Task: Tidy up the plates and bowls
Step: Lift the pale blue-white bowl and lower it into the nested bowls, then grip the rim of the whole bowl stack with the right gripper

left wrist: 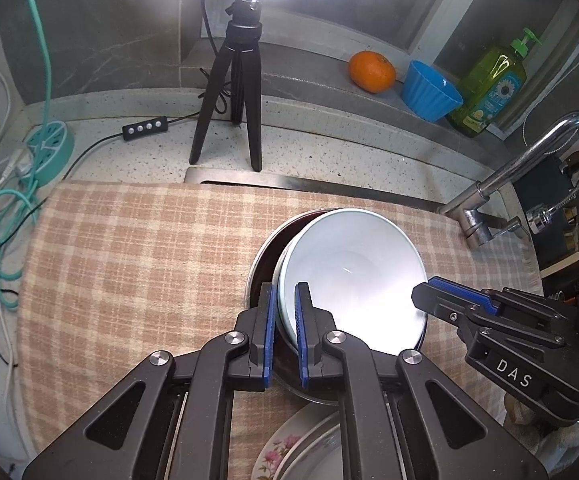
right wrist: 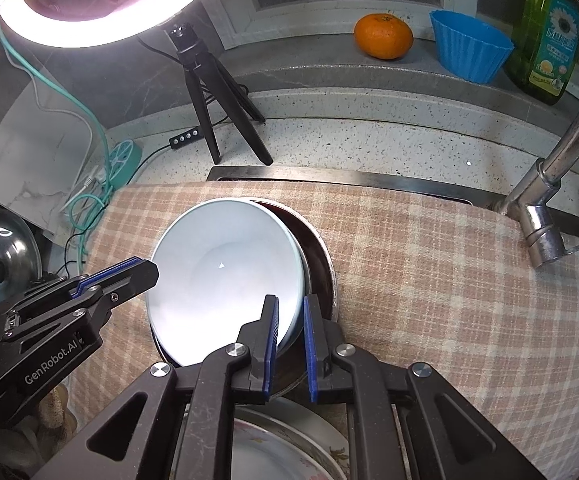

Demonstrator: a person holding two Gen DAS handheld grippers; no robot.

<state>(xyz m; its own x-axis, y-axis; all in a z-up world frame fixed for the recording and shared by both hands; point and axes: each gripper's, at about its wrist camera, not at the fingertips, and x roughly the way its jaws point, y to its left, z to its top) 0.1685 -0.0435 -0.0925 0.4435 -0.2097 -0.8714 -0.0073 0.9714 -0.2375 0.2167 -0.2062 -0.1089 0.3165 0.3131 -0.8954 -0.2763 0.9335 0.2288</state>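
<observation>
Nearest the lens in the left wrist view, the left tongs (left wrist: 286,322) stand narrowly parted, their blue-padded fingers (left wrist: 302,320) straddling the near-left rim of a white bowl (left wrist: 353,276); one finger sits inside the bowl, the other outside, and both look pressed to the wall, so the rim appears pinched. The right tongs (right wrist: 291,334) do the same at the opposite rim in the right wrist view (a small gap shows between the outer pad and the bowl wall, so how firm that grip is I cannot tell). Each pair of tongs also shows from the side in the other camera, reaching to the bowl's edge.

The white bowl (right wrist: 225,268) sits tilted inside a darker metal bowl (right wrist: 321,264), whose rim shows as a crescent beside it. Both rest on a beige checked cloth (left wrist: 137,248) spread over the sink, near the middle of the cloth. Below the tongs, at the bottom edge, lies a floral-rimmed plate (left wrist: 279,450) with another plate stacked on it.

Beyond the cloth, on the speckled desk (left wrist: 329,140), stands a black tripod (left wrist: 233,92) under a bright ring light (right wrist: 101,20). On the ledge behind are an orange (left wrist: 371,71), a blue ribbed cup (left wrist: 429,90) and a green soap bottle (left wrist: 493,84). A chrome faucet (left wrist: 505,196) rises at the right.
</observation>
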